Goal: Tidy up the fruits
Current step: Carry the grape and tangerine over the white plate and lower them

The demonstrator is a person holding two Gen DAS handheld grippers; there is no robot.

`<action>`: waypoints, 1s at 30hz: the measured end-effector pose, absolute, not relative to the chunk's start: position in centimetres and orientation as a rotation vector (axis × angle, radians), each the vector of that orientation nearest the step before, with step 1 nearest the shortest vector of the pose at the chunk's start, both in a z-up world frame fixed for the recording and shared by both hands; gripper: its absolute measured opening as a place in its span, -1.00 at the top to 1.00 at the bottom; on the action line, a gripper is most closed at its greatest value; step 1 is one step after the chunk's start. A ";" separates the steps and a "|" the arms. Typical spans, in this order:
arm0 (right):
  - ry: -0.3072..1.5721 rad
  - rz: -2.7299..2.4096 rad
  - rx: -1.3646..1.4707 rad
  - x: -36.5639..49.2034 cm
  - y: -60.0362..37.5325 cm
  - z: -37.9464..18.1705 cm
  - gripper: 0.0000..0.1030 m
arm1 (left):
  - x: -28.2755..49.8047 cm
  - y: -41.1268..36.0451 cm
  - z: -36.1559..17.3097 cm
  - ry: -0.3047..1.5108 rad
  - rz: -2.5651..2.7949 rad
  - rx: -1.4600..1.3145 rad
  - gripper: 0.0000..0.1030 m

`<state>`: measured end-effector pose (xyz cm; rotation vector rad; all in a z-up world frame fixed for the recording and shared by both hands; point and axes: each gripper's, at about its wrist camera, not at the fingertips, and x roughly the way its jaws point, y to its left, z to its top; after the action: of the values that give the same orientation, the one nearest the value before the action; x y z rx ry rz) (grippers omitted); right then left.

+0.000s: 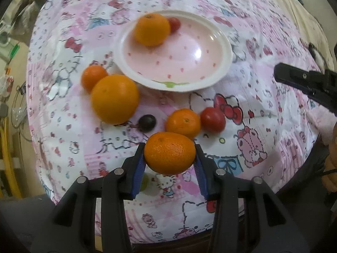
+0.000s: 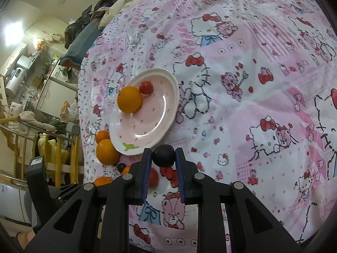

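Hovering over the tablecloth (image 1: 252,109), left gripper (image 1: 169,157) clamps a mandarin (image 1: 169,152), right gripper (image 2: 163,158) a dark fruit (image 2: 163,155).

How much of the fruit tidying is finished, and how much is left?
Early days. The plate holds one orange and one small red fruit. The left gripper grips a mandarin; the right gripper grips a dark round fruit. Still on the cloth: large orange, two smaller ones, another red fruit and another dark fruit.
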<state>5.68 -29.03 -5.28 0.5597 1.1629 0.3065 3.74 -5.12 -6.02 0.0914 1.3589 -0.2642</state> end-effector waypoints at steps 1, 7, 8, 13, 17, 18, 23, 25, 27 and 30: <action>1.157 0.311 0.560 5.7 -28.9 -5.0 0.54 | 3.9 -4.7 -5.9 1.352 -0.258 0.085 0.24; 1.115 0.335 0.571 6.1 -28.8 -3.7 0.54 | 5.4 -3.1 -3.5 1.290 -0.204 0.062 0.24; 1.109 0.338 0.577 6.1 -28.9 -3.6 0.54 | 5.9 -3.1 -3.3 1.282 -0.196 0.066 0.24; 1.078 0.351 0.599 6.4 -29.5 -2.9 0.54 | 8.6 -3.3 -2.5 1.249 -0.164 0.086 0.24; 1.066 0.352 0.602 7.2 -29.9 -2.6 0.54 | 10.6 -3.4 -2.7 1.243 -0.153 0.099 0.24; 1.066 0.351 0.599 7.4 -29.9 -2.6 0.54 | 11.2 -3.5 -3.1 1.250 -0.156 0.100 0.24; 1.081 0.353 0.574 9.4 -29.4 -2.8 0.54 | 13.4 -4.1 -4.7 1.255 -0.159 0.121 0.24; 1.088 0.357 0.559 10.2 -29.1 -3.0 0.54 | 14.3 -4.2 -5.4 1.257 -0.149 0.130 0.24; 1.099 0.361 0.548 10.9 -28.6 -3.3 0.54 | 15.3 -4.3 -6.1 1.272 -0.151 0.122 0.24; 1.121 0.371 0.530 11.8 -27.8 -4.0 0.54 | 16.2 -4.6 -6.8 1.279 -0.159 0.130 0.24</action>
<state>11.80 -27.76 -3.97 0.5301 1.1209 0.3712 16.19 -4.60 -6.76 0.1298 1.2794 -0.1588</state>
